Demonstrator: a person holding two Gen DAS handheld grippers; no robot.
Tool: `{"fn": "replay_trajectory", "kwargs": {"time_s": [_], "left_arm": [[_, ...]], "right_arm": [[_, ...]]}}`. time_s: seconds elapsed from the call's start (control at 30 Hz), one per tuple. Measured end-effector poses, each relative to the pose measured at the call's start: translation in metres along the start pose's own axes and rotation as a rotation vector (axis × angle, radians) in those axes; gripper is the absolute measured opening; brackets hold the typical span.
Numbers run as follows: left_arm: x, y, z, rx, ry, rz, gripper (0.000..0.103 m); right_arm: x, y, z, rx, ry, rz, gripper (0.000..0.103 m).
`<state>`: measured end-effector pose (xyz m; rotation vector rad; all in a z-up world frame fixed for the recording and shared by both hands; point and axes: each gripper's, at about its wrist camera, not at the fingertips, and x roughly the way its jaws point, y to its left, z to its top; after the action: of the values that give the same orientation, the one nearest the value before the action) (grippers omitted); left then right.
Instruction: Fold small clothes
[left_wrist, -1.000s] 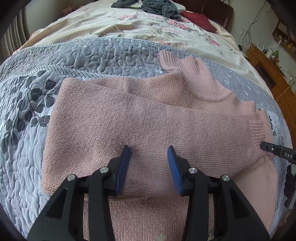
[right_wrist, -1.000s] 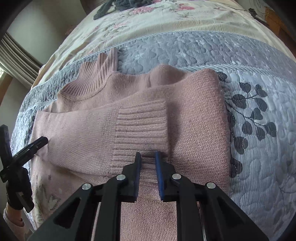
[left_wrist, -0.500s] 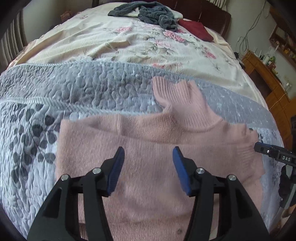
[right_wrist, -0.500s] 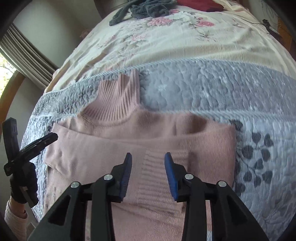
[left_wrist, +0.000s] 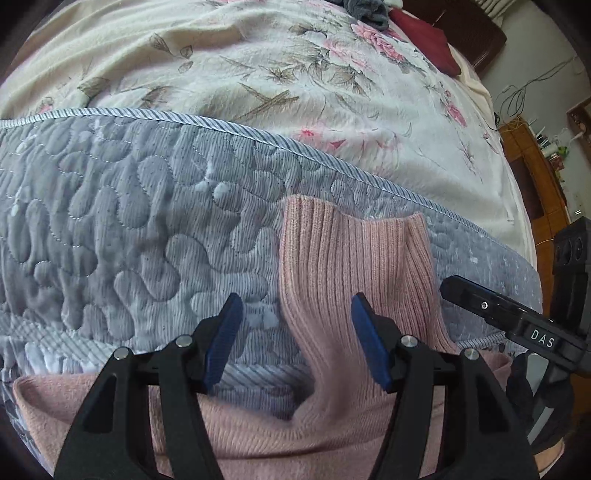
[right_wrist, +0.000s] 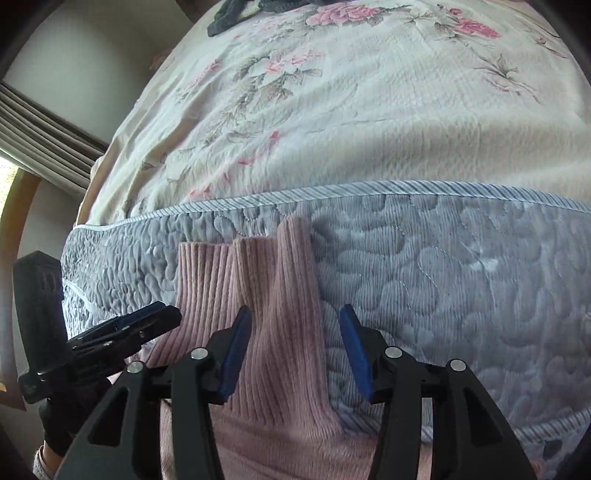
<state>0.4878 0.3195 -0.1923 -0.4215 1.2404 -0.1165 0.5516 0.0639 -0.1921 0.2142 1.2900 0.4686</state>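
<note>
The pink sweater (left_wrist: 280, 439) lies flat on the grey quilt (left_wrist: 110, 236), its ribbed collar (left_wrist: 343, 266) pointing away up the bed, and both the left gripper (left_wrist: 297, 343) and right gripper (right_wrist: 295, 349) hover wide open and empty astride that collar, seemingly equally near.

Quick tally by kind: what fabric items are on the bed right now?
Pink sweater: 1
Grey quilted blanket: 1
Cream floral bedspread: 1
Dark grey clothes pile: 1
Dark red item: 1
Total: 5
</note>
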Motion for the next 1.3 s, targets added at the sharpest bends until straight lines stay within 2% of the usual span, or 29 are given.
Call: {"fn": "replay_trajectory", "kwargs": {"time_s": [0.17, 0.2, 0.23, 0.27, 0.3, 0.37, 0.47, 0.57, 0.67, 0.97, 1.1, 1.3], "left_arm": [[0.014, -0.002, 0.009, 0.016, -0.032, 0.001, 0.059], [0.014, -0.005, 0.010, 0.031, -0.042, 0.004, 0.053], [0.016, -0.008, 0.012, 0.044, -0.039, -0.005, 0.028], [0.019, -0.010, 0.013, 0.048, -0.025, -0.016, 0.020], [0.019, -0.013, 0.012, 0.054, -0.030, -0.014, 0.020], [0.020, -0.017, 0.011, 0.084, -0.047, -0.004, 0.007], [0.013, -0.020, 0.011, 0.087, -0.080, -0.021, 0.007], [-0.009, -0.021, 0.010, 0.088, -0.136, -0.096, 0.006], [-0.036, -0.030, 0.000, 0.139, -0.193, -0.165, 0.006], [-0.108, -0.028, -0.057, 0.249, -0.289, -0.306, 0.006], [-0.125, -0.018, -0.095, 0.287, -0.286, -0.348, 0.006], [-0.118, -0.001, -0.145, 0.324, -0.209, -0.319, 0.006]], "right_arm": [[0.027, 0.001, 0.010, -0.013, 0.004, -0.011, 0.053], [0.028, 0.002, 0.011, -0.020, -0.001, -0.011, 0.051], [0.029, 0.004, 0.011, -0.032, -0.003, -0.020, 0.048], [0.028, 0.005, 0.010, -0.047, -0.002, -0.028, 0.033], [0.029, 0.006, 0.010, -0.061, 0.006, -0.023, 0.020], [0.026, 0.008, 0.008, -0.085, 0.003, -0.024, 0.018], [0.010, 0.012, 0.006, -0.116, -0.030, -0.021, 0.015], [-0.016, 0.016, 0.002, -0.133, -0.083, 0.027, 0.014], [-0.041, 0.023, -0.009, -0.169, -0.131, 0.061, 0.014], [-0.115, 0.038, -0.076, -0.305, -0.234, 0.105, 0.014], [-0.129, 0.039, -0.111, -0.331, -0.229, 0.130, 0.014], [-0.121, 0.041, -0.162, -0.379, -0.164, 0.100, 0.014]]}}
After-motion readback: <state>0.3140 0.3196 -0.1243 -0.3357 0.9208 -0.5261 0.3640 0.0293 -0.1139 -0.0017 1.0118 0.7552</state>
